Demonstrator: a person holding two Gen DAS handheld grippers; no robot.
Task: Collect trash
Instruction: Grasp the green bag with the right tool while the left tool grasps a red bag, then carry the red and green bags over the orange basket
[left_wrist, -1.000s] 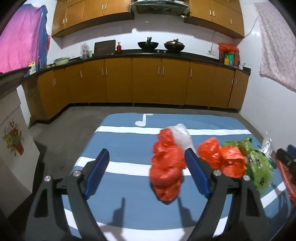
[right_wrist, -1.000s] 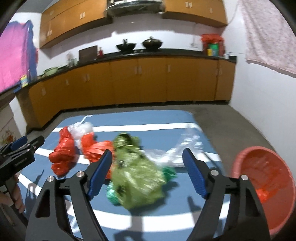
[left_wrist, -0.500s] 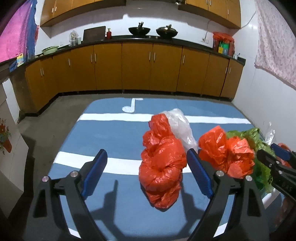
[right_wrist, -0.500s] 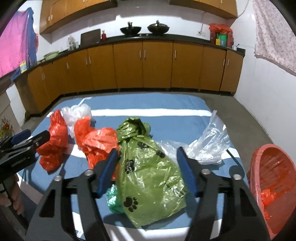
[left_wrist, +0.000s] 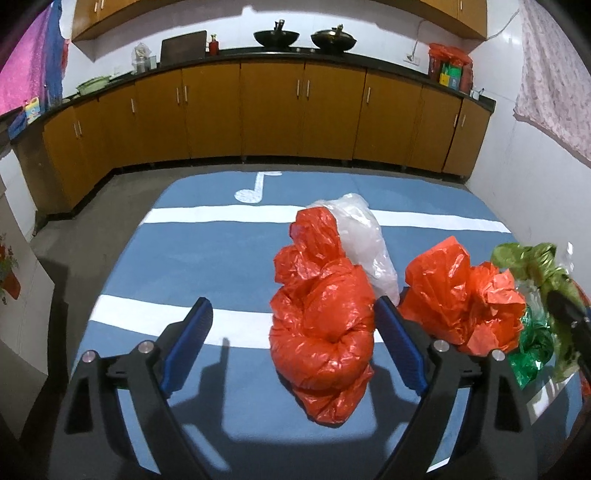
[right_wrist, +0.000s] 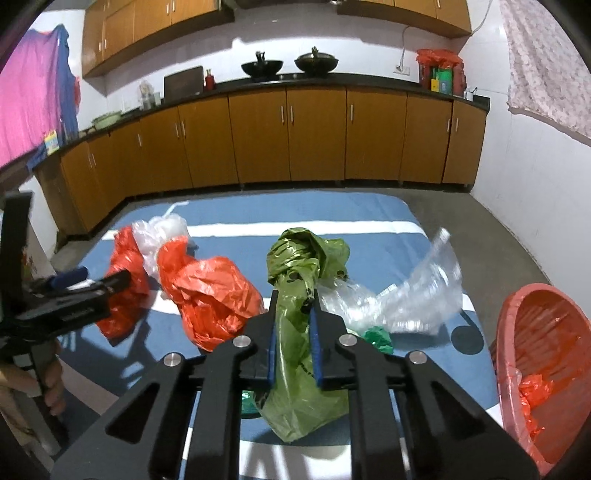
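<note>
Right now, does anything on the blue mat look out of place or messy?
Yes. Crumpled bags litter the blue mat: two red bags, a white one, clear plastic. The right gripper pinches the green bag beside the red basket.

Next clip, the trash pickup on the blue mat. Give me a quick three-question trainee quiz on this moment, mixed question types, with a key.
1. True or false: the right gripper is shut on the green bag.
2. Multiple choice: the left gripper is (A) shut on a bag, (B) open with the red bag between its fingers, (C) inside the basket.
3. Fill in: the red basket sits on the ____ side of the right wrist view.

Key: 1 true; 2 B; 3 right.
</note>
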